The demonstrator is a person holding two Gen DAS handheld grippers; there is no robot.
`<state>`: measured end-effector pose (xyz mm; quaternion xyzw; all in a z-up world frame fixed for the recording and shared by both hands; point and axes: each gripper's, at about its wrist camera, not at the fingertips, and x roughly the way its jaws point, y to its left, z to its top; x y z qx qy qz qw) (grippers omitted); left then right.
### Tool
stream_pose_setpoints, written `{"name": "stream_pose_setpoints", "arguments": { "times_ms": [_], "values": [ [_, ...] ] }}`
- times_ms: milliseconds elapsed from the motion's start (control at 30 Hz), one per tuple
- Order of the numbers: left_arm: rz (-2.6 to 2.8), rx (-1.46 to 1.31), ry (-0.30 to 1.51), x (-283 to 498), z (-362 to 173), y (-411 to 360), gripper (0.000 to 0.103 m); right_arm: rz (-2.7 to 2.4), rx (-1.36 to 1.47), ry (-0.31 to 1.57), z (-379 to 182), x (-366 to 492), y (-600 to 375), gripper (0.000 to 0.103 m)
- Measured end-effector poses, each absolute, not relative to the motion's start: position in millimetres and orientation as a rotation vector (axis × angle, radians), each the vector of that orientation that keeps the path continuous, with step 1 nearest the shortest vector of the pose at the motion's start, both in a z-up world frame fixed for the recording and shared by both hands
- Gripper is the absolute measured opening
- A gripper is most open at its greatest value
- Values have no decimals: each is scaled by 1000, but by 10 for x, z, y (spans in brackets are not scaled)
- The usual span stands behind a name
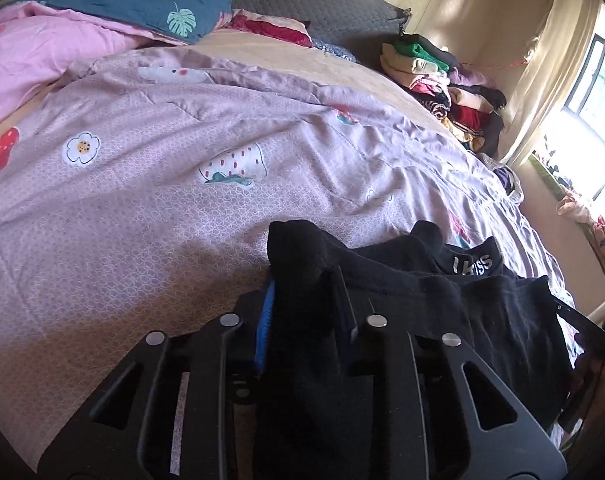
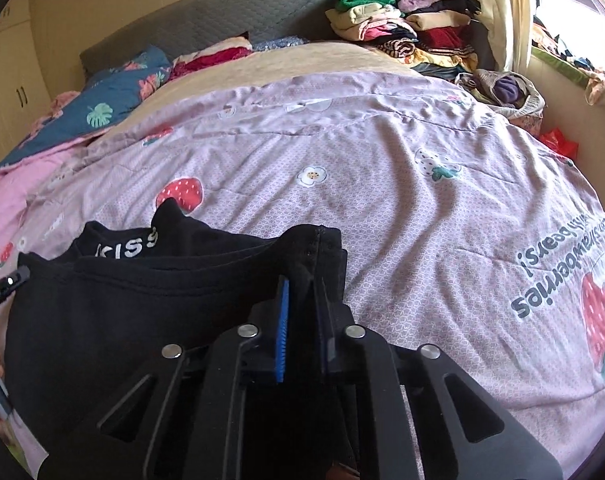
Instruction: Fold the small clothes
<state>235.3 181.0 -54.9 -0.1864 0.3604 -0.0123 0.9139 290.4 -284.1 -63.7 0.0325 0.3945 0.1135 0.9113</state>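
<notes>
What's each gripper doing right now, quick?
Left gripper: shut on one end of the black cotton garment with white waistband lettering.
Right gripper: shut on the garment's other end.

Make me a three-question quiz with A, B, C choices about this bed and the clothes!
1. Where is the pile of folded clothes?
A. far corner of the bed by the curtain
B. on the floor
C. in a drawer

2. What colour is the garment being held?
A. white
B. black
C. yellow

3. What are the two grippers doing?
A. both wide open
B. both clamped on the garment
C. both holding a pillow

Answers: 1 A, the stack sits beside the headboard. 2 B, dark cloth with white letters. 3 B, the left gripper and right gripper each pinch a cloth edge.
</notes>
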Motion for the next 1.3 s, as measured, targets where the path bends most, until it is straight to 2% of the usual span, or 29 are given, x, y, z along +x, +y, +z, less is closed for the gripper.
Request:
{"name": "stream_pose_setpoints", "arguments": {
  "times_ms": [167, 333, 733, 867, 933, 1000, 1033, 1100, 1233, 1300],
  "values": [
    [-65, -415, 631, 2163, -318, 1863, 5, 226, 148, 757, -513, 2811, -2983, 5],
    [-54, -403, 545, 2121, -113, 1839, 4, 239, 197, 687, -300, 2788, -3090, 4],
    [7, -430, 630, 2368, -392, 1927, 4, 183, 164, 751, -560, 2979, -3066, 4],
    [8, -426, 640, 2349, -393, 1914, 9, 171, 161, 765, -600, 2973, -3059, 4],
    [22, -428, 647, 2339, -400, 1928, 10, 153, 142, 765, -597, 2954, -3038, 8],
    [31, -433, 651, 2308, -393, 1955, 10, 148, 130, 773, -593, 2928, -3035, 20],
    [39, -429, 652, 2287, -384, 1960, 12, 156, 131, 778, -582, 2903, -3040, 23],
    [55, -422, 647, 2208, -345, 1968, 20, 151, 129, 782, -549, 2841, -3066, 38],
    [41, -421, 619, 2036, -195, 1942, 40, 163, 123, 795, -447, 2614, -3128, 42],
    [42, -387, 601, 1931, -84, 1868, 49, 189, 111, 812, -412, 2492, -3140, 48]
  ]
}}
